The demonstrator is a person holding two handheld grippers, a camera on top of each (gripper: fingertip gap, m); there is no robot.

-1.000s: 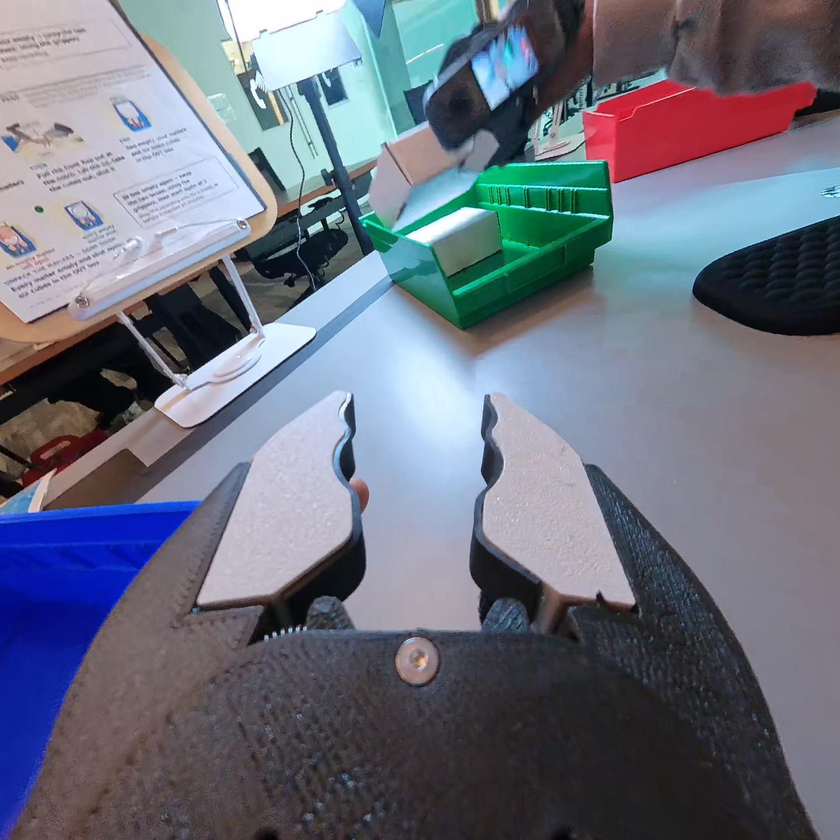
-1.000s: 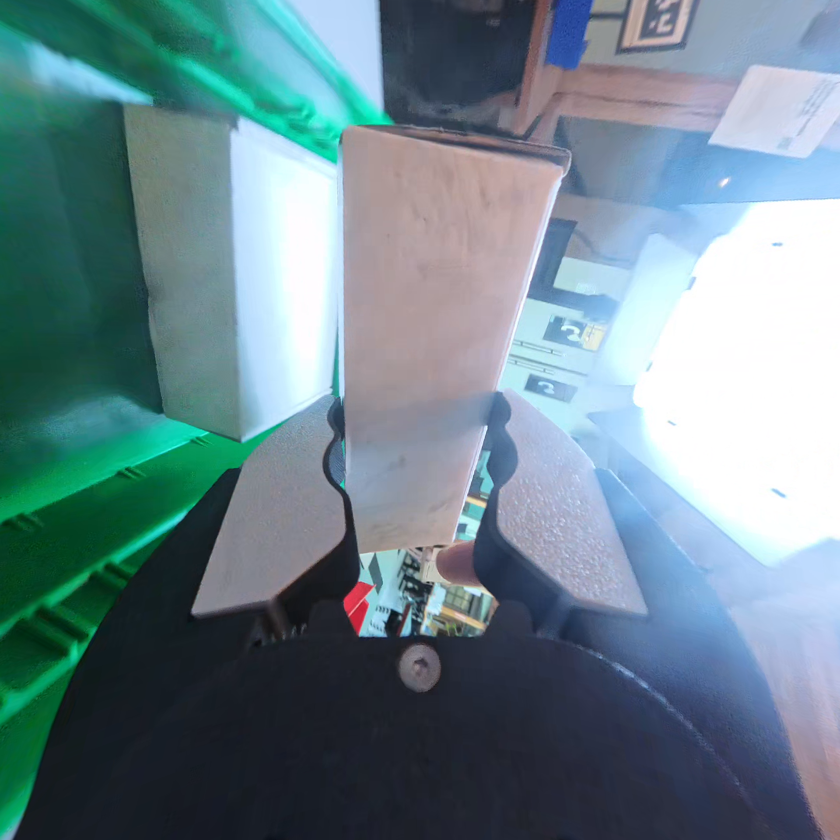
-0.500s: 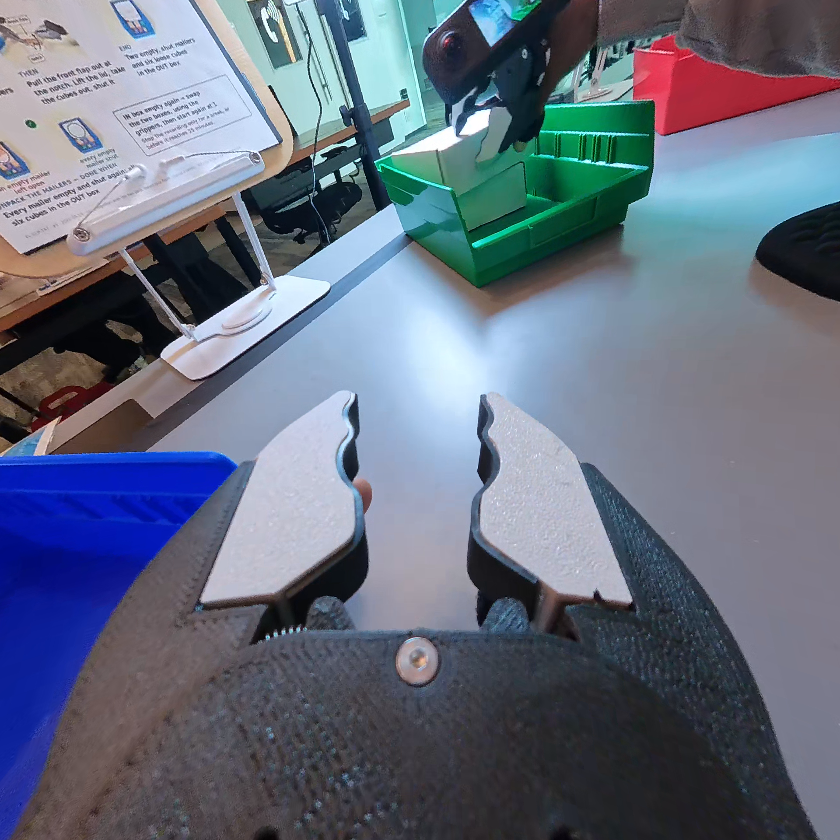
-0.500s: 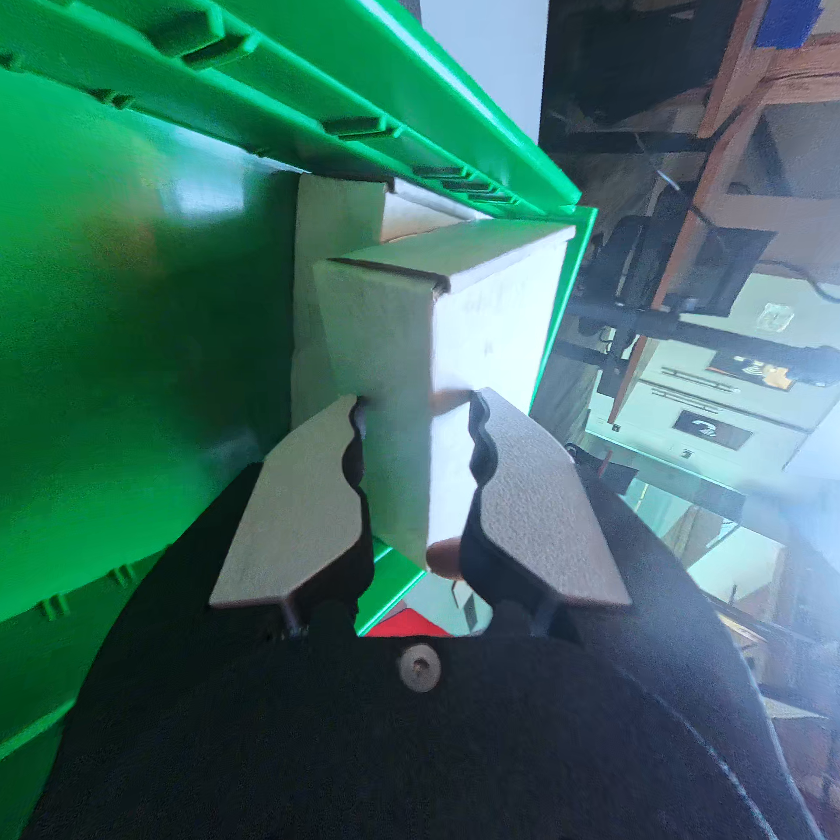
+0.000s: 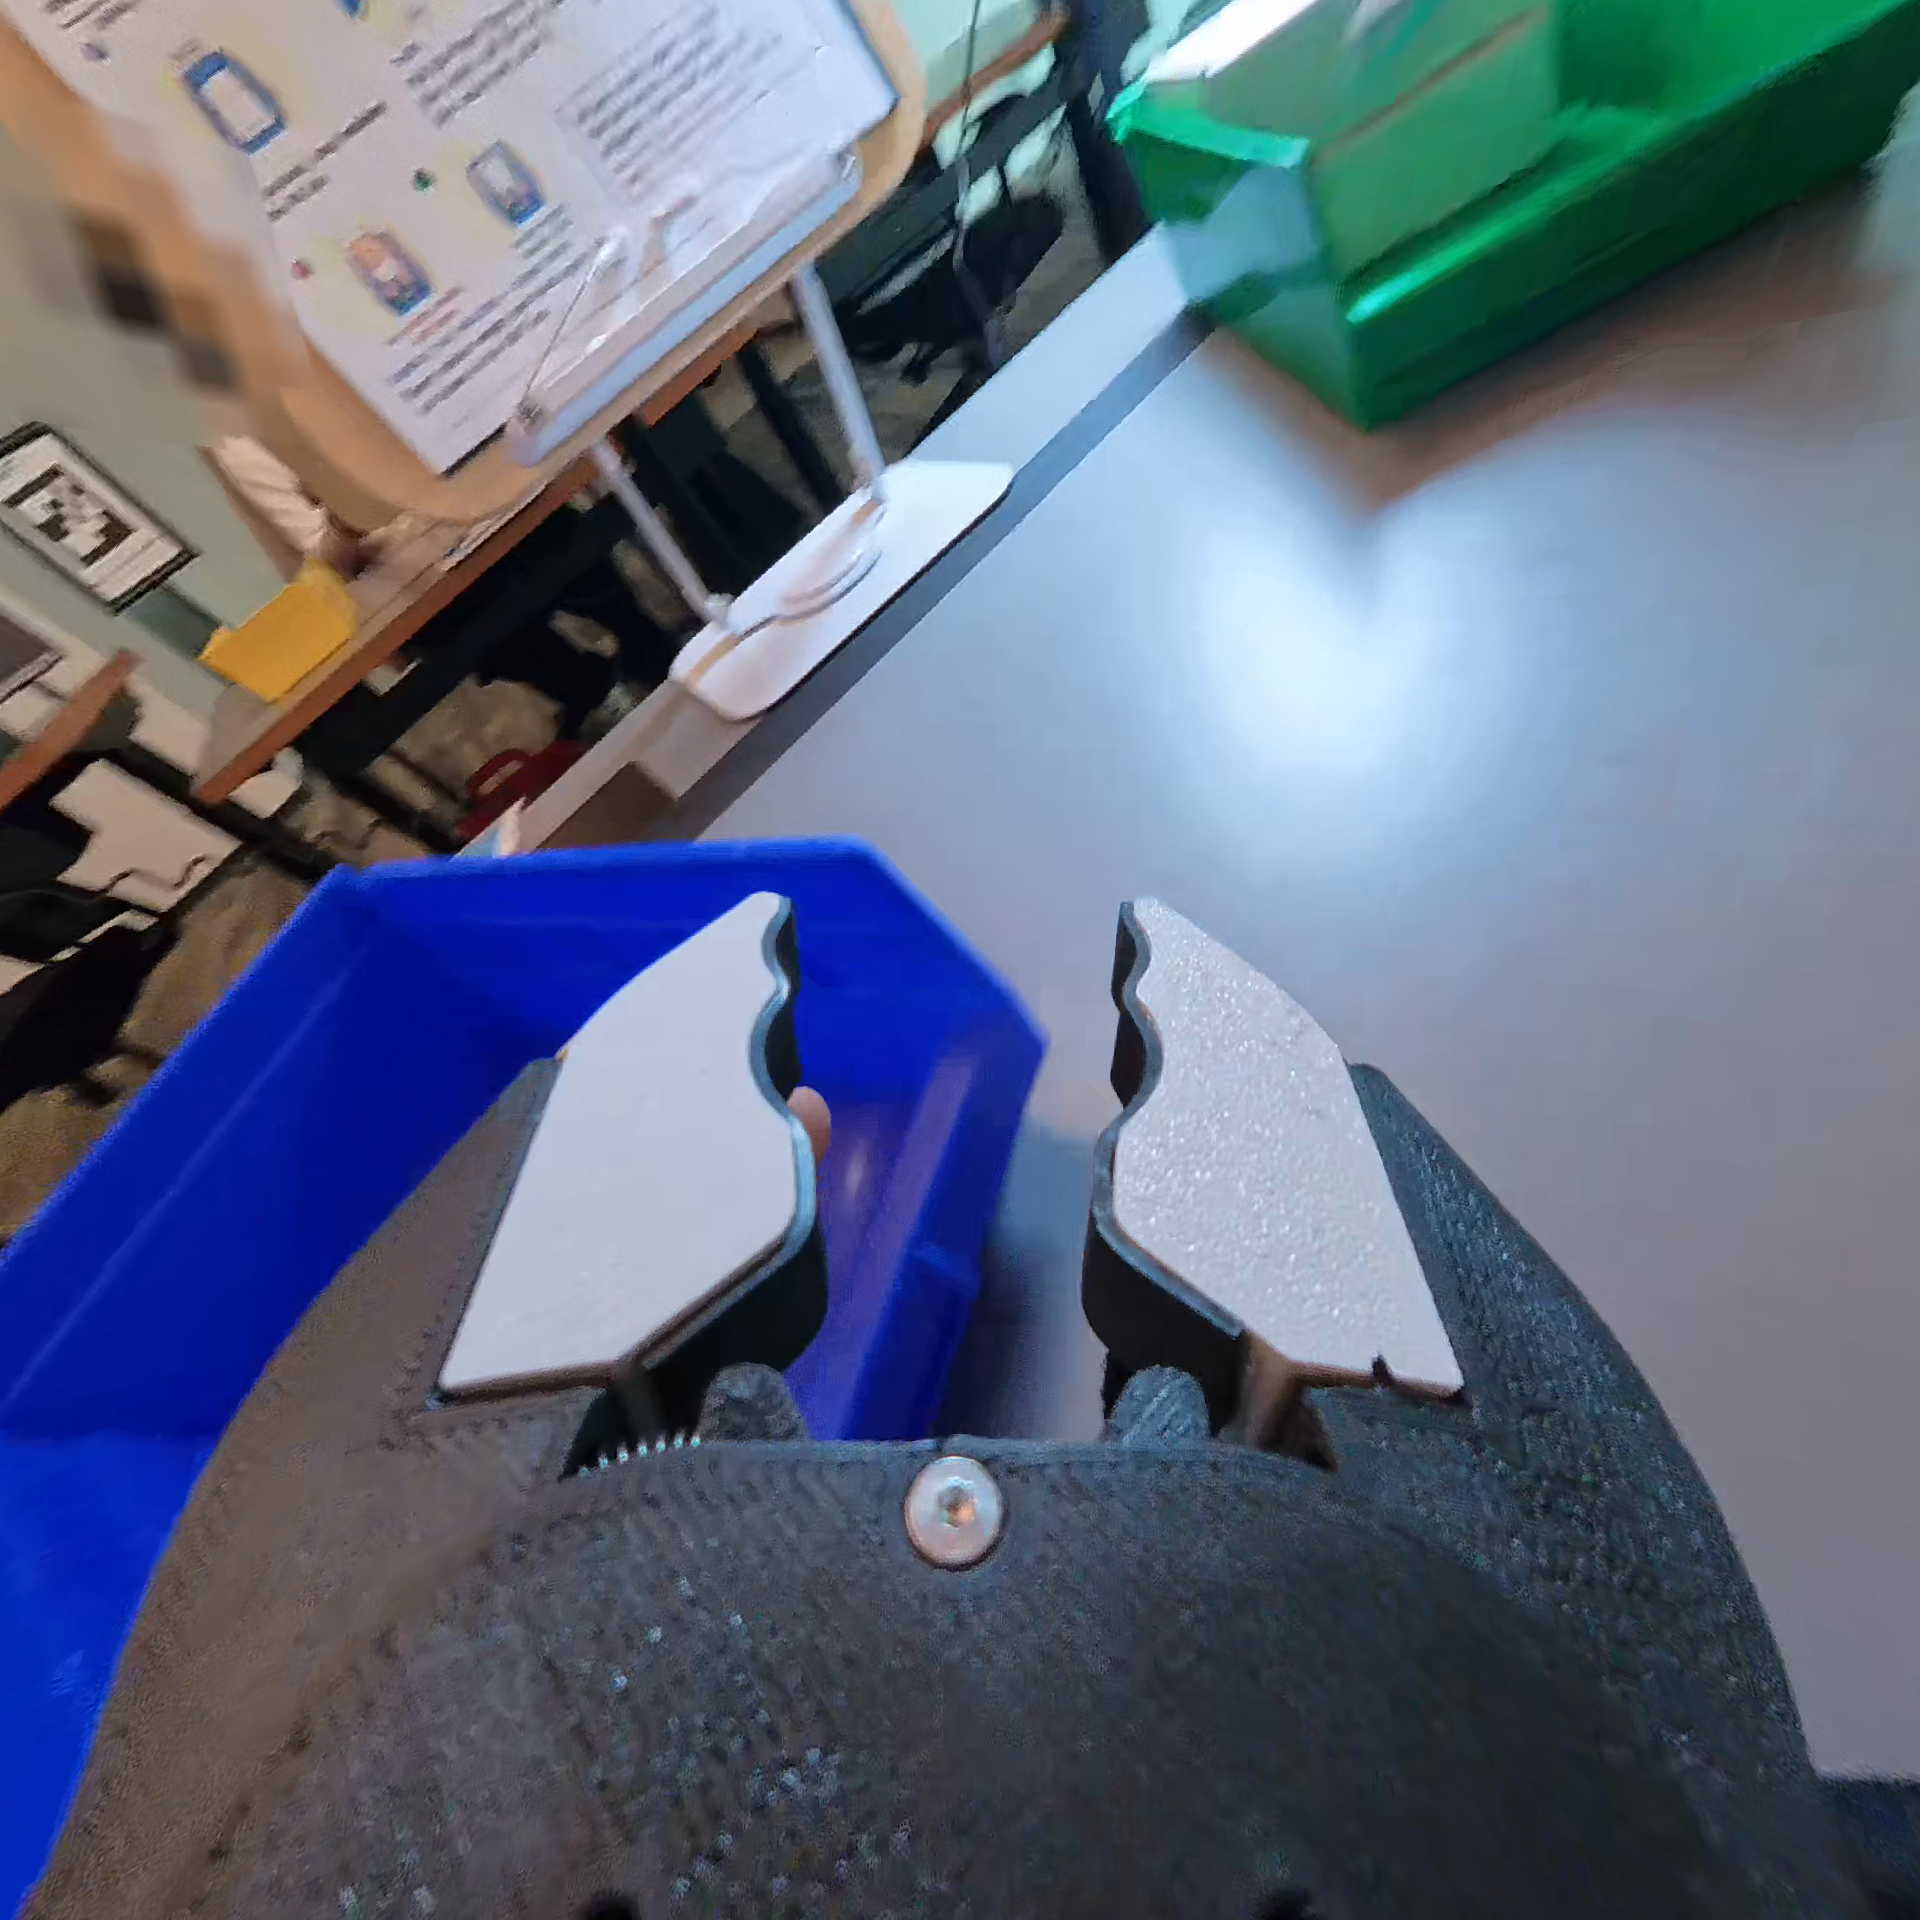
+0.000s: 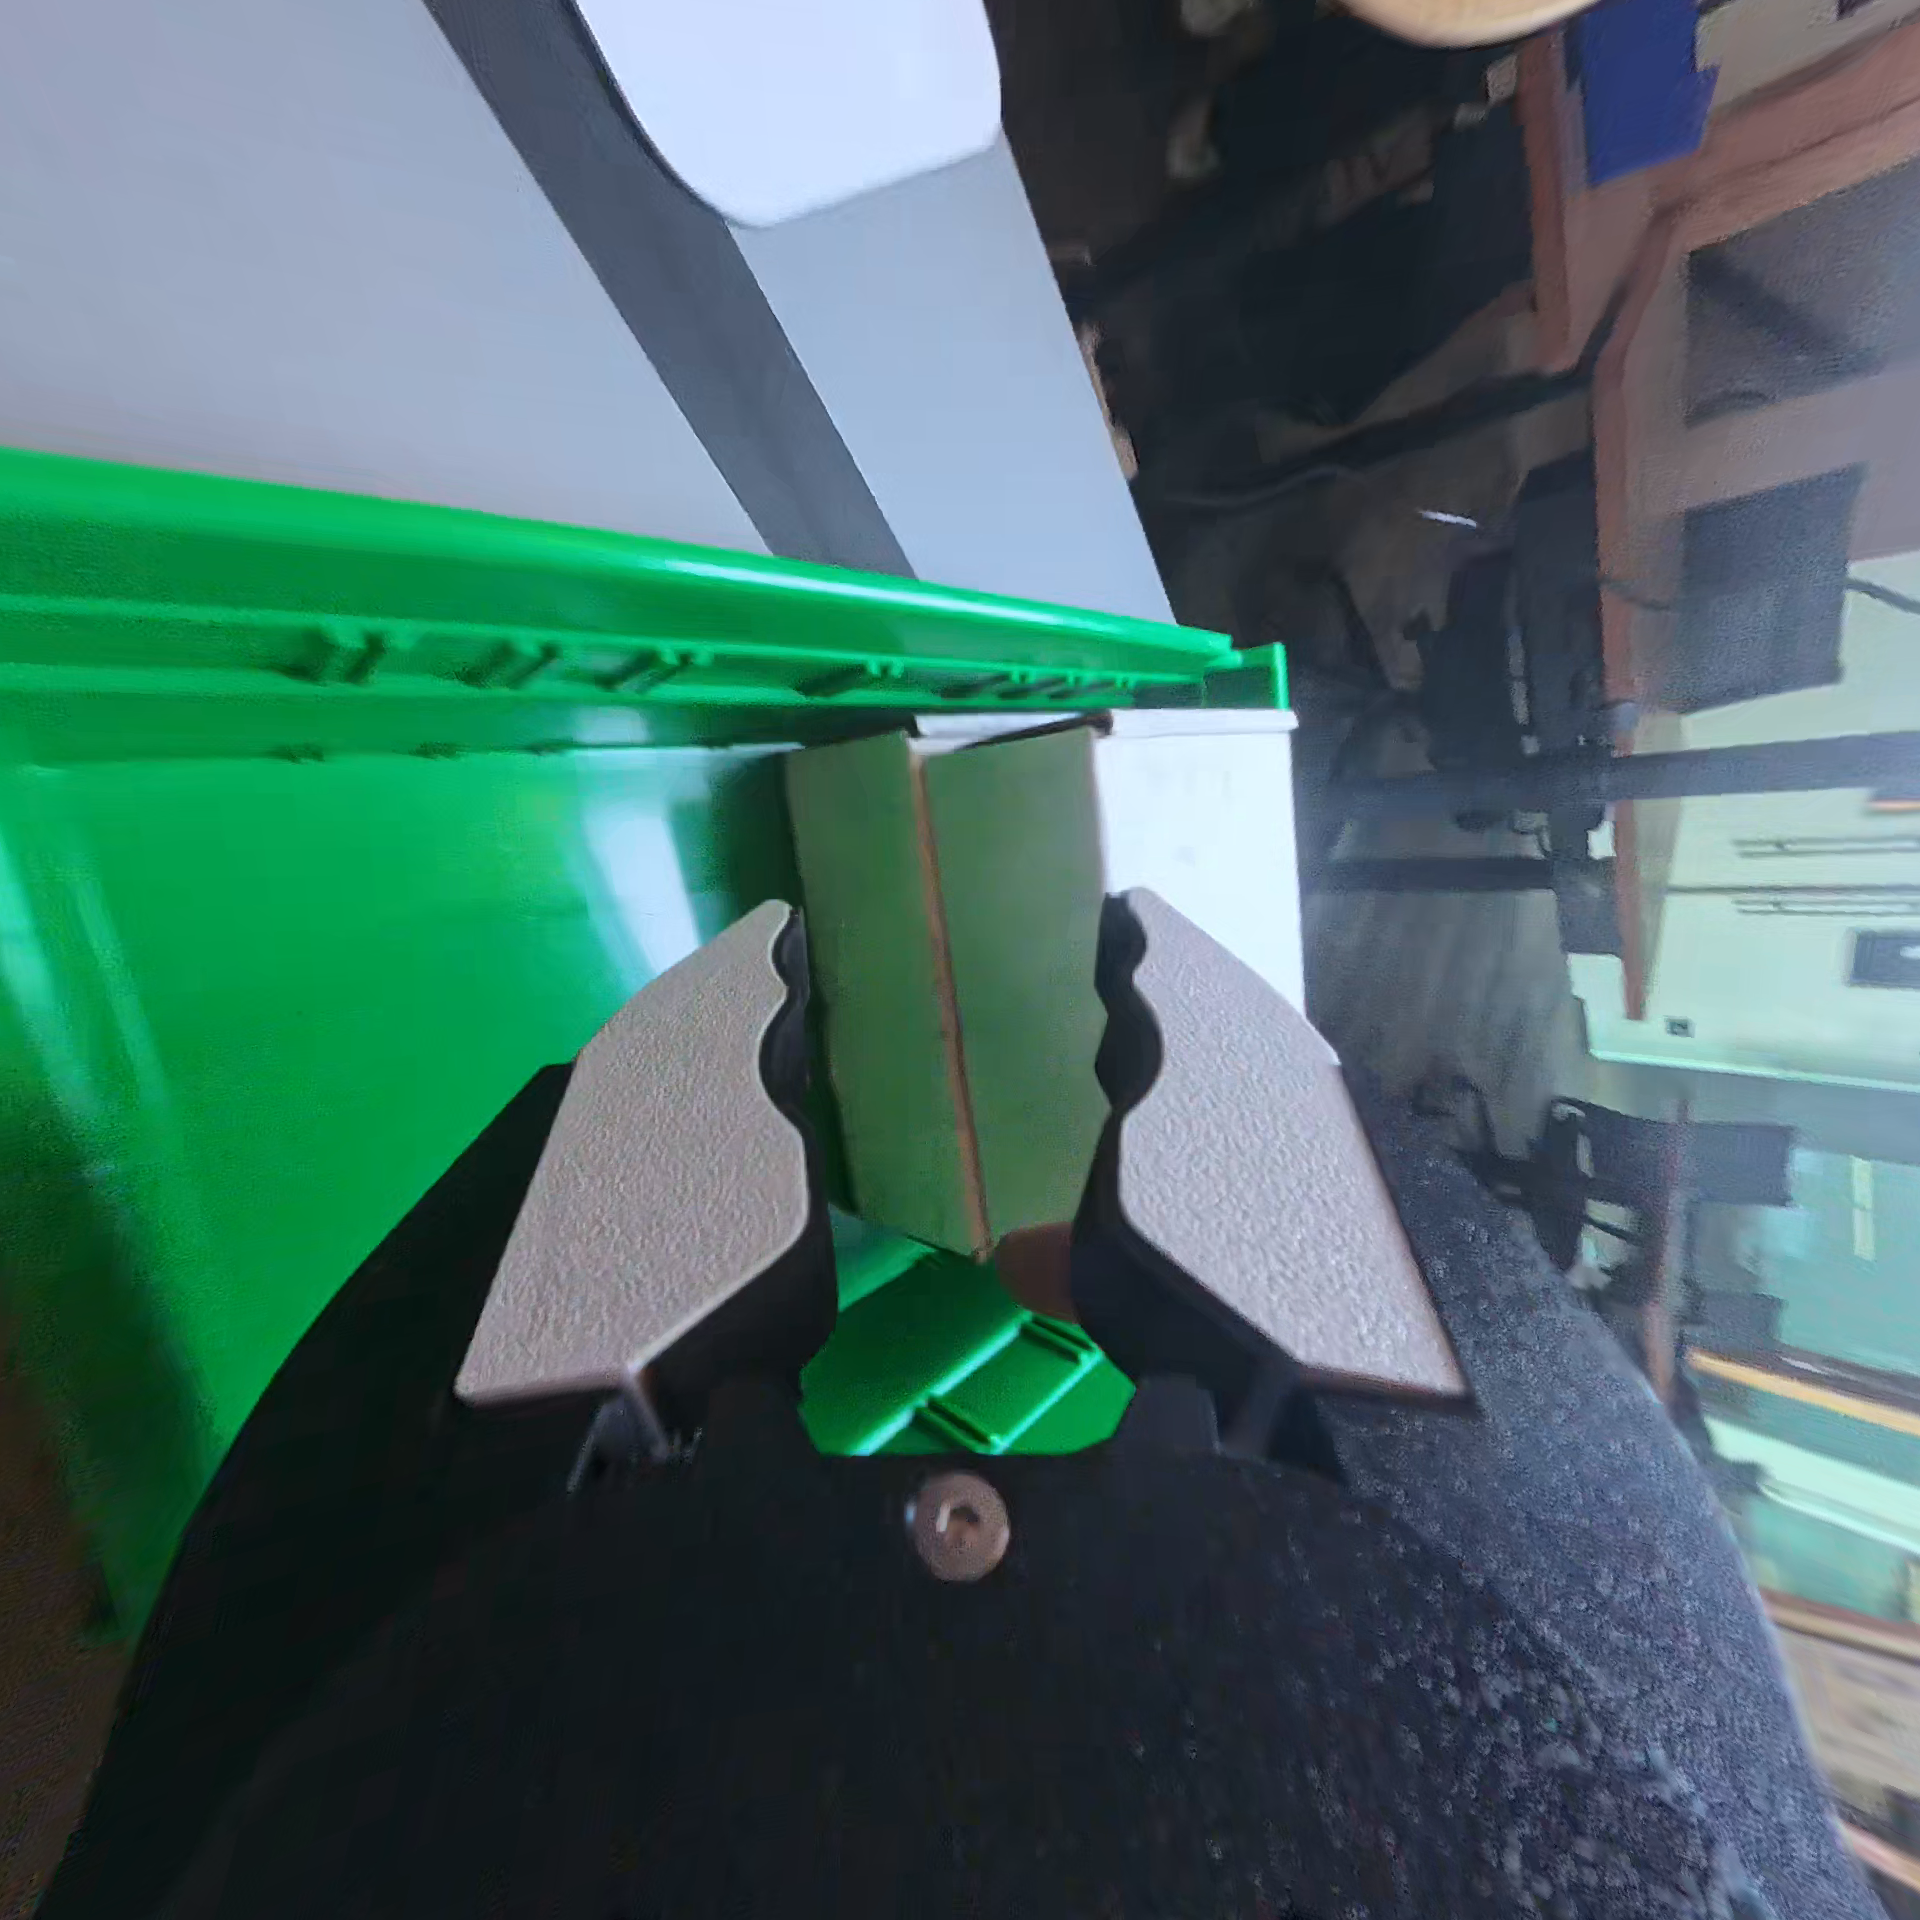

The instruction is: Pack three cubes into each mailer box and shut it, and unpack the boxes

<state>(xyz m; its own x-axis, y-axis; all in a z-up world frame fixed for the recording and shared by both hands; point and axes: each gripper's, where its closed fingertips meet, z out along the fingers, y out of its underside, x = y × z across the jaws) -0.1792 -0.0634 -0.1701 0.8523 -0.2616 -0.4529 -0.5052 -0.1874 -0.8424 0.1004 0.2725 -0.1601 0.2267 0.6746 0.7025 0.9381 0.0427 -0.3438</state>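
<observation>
While the right gripper (image 6: 951, 1049) pinches a cardboard flap of a white mailer box (image 6: 1195, 831) between its fingers, the box lies beyond the fingertips inside the green bin (image 6: 312, 935), pressed against the bin's far wall. Whether the box holds cubes cannot be told, and no cubes show in either view. My guess is that a box is being set into or drawn from the bin, so most of the packing or unpacking seems left.

The left gripper (image 5: 951, 1039) has its fingers spread with nothing between them. It hangs over the grey table (image 5: 1455, 779), the blue bin (image 5: 260, 1091) under its left finger, the green bin far ahead to the right, an instruction stand (image 5: 727, 312) ahead to the left.

A second ago the box stood clear of the bin with a second white box beside it; now it is sunk against the wall. The left gripper has swung toward the blue bin, which fills more of its view.
</observation>
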